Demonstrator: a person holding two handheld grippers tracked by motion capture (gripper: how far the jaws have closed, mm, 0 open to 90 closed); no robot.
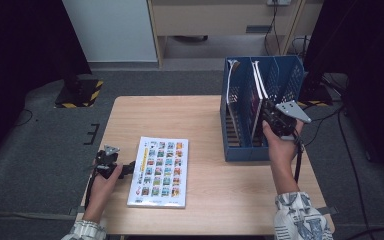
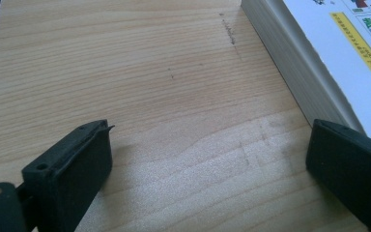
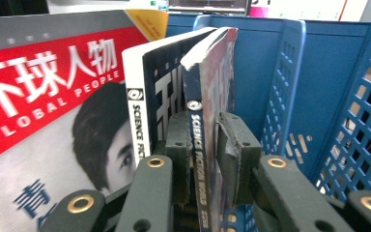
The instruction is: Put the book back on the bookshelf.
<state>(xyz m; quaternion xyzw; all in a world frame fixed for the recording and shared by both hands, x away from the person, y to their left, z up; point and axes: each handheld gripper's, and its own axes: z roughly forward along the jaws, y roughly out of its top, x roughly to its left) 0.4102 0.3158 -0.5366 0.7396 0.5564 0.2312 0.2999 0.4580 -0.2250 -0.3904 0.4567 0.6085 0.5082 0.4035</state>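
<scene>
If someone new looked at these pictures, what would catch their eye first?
Probably the blue file rack at the table's right side, where the right gripper pinches a dark magazine standing in it. Next, the picture-grid book lying flat near the front, with the left gripper open beside it.

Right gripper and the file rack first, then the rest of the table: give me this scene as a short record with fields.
right gripper: jaws clamped on the spine of a dark magazine standing upright in the rack
rack: blue file rack at the table's right, magazines upright in its compartments
neighbour: white-spined magazine just beside the gripped one
left gripper: jaws wide apart, nothing between them, low over the table
book: lies flat, picture-grid cover up, beside the left gripper
</scene>
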